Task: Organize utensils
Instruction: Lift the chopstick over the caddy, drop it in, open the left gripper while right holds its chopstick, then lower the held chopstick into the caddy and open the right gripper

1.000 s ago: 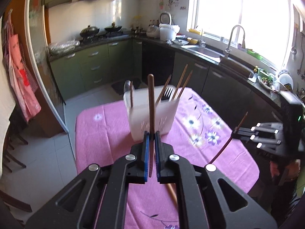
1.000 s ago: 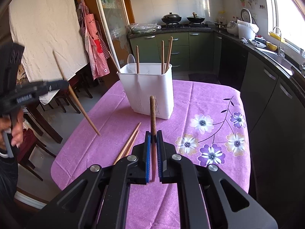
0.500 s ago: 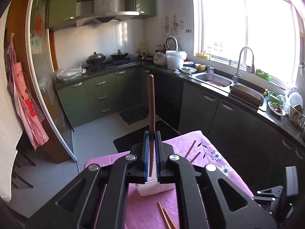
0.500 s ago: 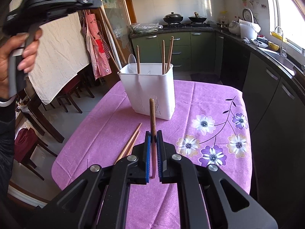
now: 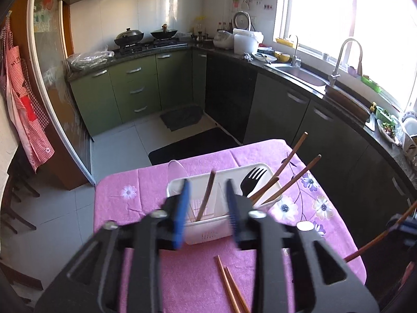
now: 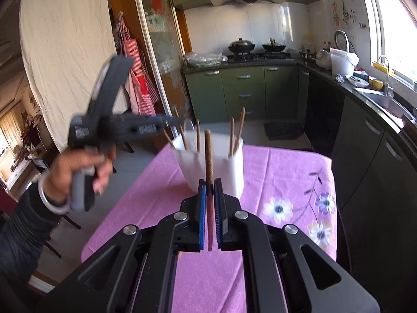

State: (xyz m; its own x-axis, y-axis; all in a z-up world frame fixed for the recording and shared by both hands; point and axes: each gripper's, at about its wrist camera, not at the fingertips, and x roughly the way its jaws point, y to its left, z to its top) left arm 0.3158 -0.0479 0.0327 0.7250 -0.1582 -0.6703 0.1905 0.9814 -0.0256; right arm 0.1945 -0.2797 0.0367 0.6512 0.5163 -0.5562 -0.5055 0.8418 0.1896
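Your left tool is released, its blue pads spread wide and holding nothing, poised just above the white utensil holder that stands on the table with its pink flowered cloth. Between those pads you can see a brown chopstick leaning inside the holder's left compartment. A black plastic fork and several more chopsticks stand tilted in the right-hand compartment, and a clear spoon rises at the holder's far left corner. Two loose chopsticks lie side by side on the cloth, nearer you than the holder. Your right tool is clenched on a single dark chopstick, held upright between its blue pads, short of the holder and not yet over it. In the right wrist view your left hand grips its handle beside the holder.
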